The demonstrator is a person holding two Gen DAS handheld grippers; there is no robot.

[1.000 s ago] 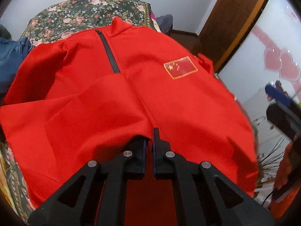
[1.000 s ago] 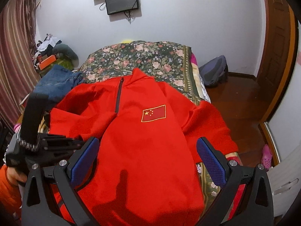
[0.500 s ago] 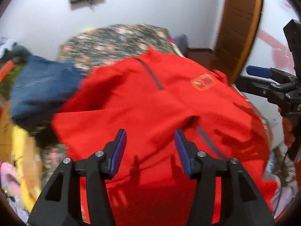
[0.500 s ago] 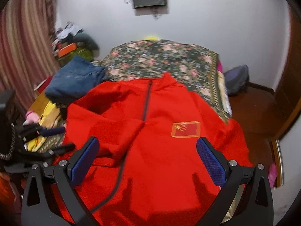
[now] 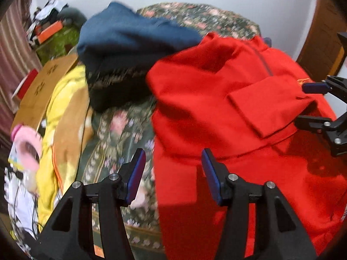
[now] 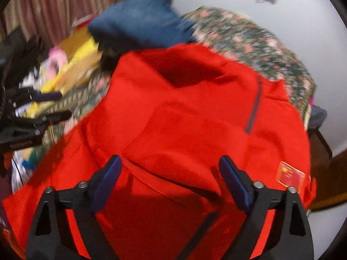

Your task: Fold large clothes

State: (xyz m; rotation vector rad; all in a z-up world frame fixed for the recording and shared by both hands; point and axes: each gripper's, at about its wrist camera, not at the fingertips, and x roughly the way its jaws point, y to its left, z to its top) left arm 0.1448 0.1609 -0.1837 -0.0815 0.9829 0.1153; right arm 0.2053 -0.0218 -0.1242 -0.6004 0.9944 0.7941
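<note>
A red zip jacket with a small flag patch lies front up on a floral bed. One sleeve is folded across its chest. My left gripper is open and empty, above the jacket's left hem edge. My right gripper is open and empty, above the jacket's lower front. The right gripper also shows at the right edge of the left wrist view, and the left one at the left edge of the right wrist view. Both views are blurred.
The floral bedspread shows left of the jacket. A folded blue garment lies at the jacket's far left shoulder. Yellow and tan cloth, a pink item and clutter lie beyond the bed's left side. A wooden door stands far right.
My left gripper let go of the red sleeve, opened and swung left to the jacket's left edge. The sleeve now lies folded on the chest. My right gripper stayed open and turned left.
</note>
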